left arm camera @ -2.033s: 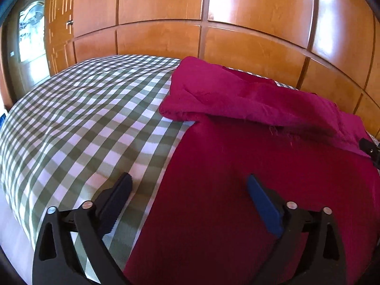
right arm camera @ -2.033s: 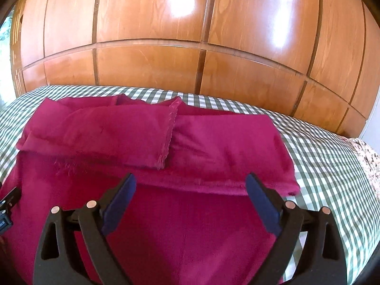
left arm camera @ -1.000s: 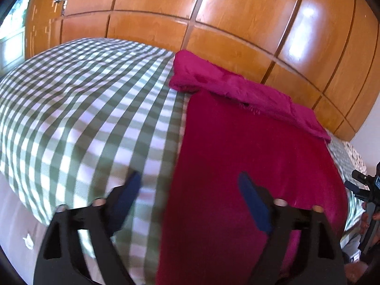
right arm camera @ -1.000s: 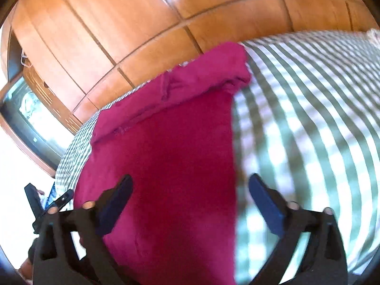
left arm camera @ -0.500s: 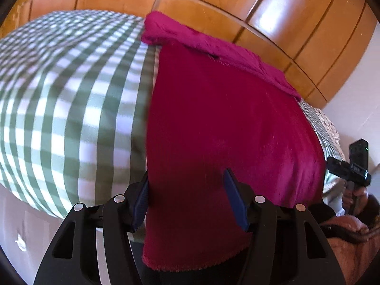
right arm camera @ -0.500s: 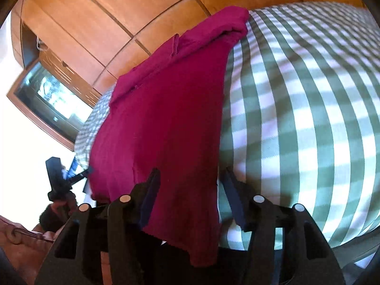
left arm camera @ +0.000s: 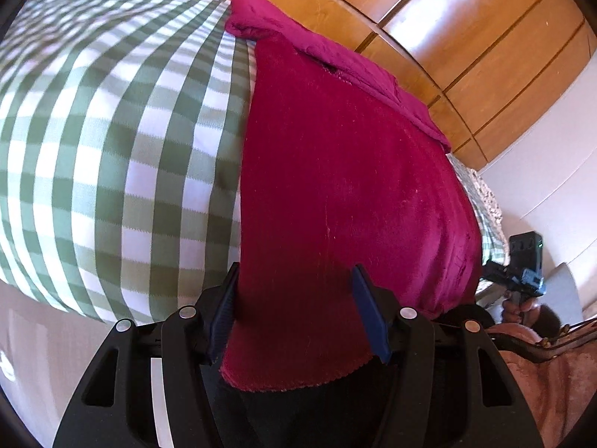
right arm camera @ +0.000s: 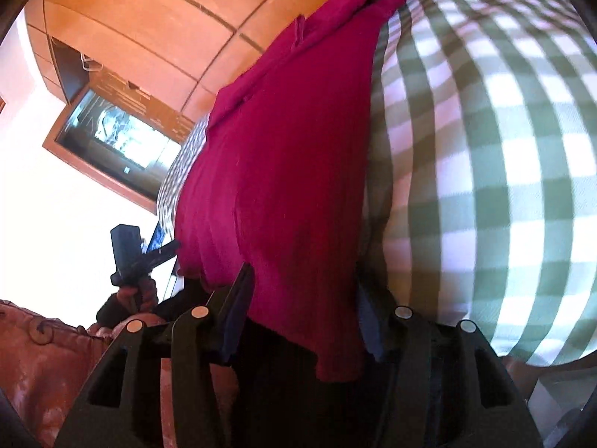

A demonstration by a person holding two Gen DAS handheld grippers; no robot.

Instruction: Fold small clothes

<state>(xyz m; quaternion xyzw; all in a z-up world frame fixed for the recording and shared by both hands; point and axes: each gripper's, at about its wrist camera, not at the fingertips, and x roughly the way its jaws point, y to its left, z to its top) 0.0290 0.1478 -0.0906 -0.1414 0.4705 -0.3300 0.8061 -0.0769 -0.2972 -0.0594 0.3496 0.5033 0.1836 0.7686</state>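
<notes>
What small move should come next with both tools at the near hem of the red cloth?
Probably lift both corners together and carry them toward the far folded edge. The left tool and right tool each straddle a near corner of the red cloth, which hangs over the bed edge.

Red cloth (left arm camera: 347, 171) near corner hangs between left gripper (left arm camera: 298, 313) pads; touch unclear. Same at right gripper (right arm camera: 302, 317); its right pad half hidden behind cloth. Checked sheet (left arm camera: 112, 142) blurred far off. Hand (right arm camera: 138, 295) small, dark.
</notes>
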